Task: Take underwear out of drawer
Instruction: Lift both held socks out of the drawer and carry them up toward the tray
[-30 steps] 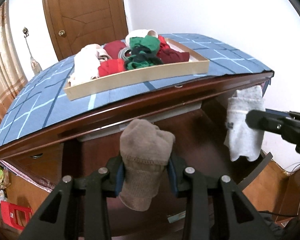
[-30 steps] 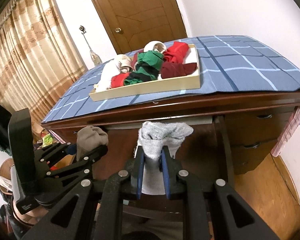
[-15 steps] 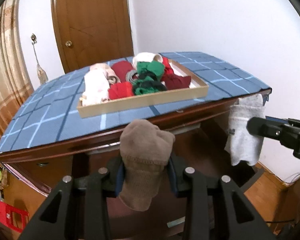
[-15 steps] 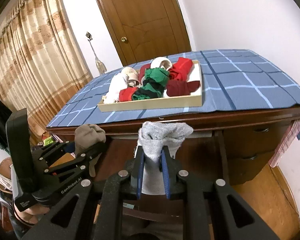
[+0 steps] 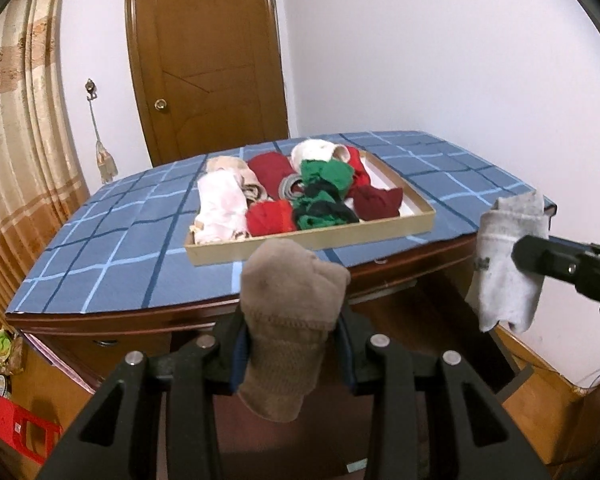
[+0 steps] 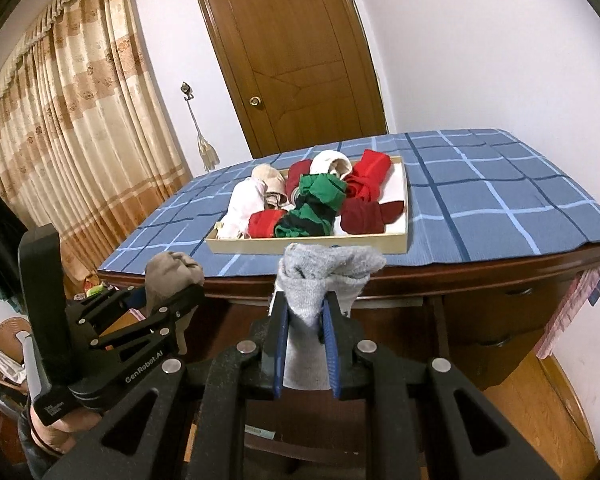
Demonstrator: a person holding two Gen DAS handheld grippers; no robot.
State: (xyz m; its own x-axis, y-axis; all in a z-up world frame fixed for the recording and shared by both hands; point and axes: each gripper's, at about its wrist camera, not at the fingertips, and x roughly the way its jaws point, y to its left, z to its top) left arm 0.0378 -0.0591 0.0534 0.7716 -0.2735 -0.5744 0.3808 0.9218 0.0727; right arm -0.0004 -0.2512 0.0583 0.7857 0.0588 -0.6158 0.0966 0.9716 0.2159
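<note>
Both tongs are clenched on cloth: we hold a brown rolled piece [image 5: 290, 320] in the left gripper [image 5: 292, 354] and a grey rolled piece [image 6: 320, 280] in the right gripper [image 6: 306, 344]. Each piece hangs in front of the desk edge, below the blue checked cloth [image 5: 112, 252], with the wooden tray [image 5: 312, 236] beyond on the desk top.

Risks, as we judge them:
- Slippage. Each roll is pinched only at its middle, with loose ends above and below the pads; a jolt could let it unroll or slide out.
- Snagging. The pieces hang close to the desk edge; carrying them forward too low could drag them against it.
- Collision. The grippers sit near each other; converging on the tray together could knock them.
- Overfilling. The tray is crowded; a careless drop could roll off its rim.

Count: two grippers, two held pieces, one tray. In the tray we make out roughly nine bundles, though overlaps prevent certainty. The drawer itself is not clearly visible.
</note>
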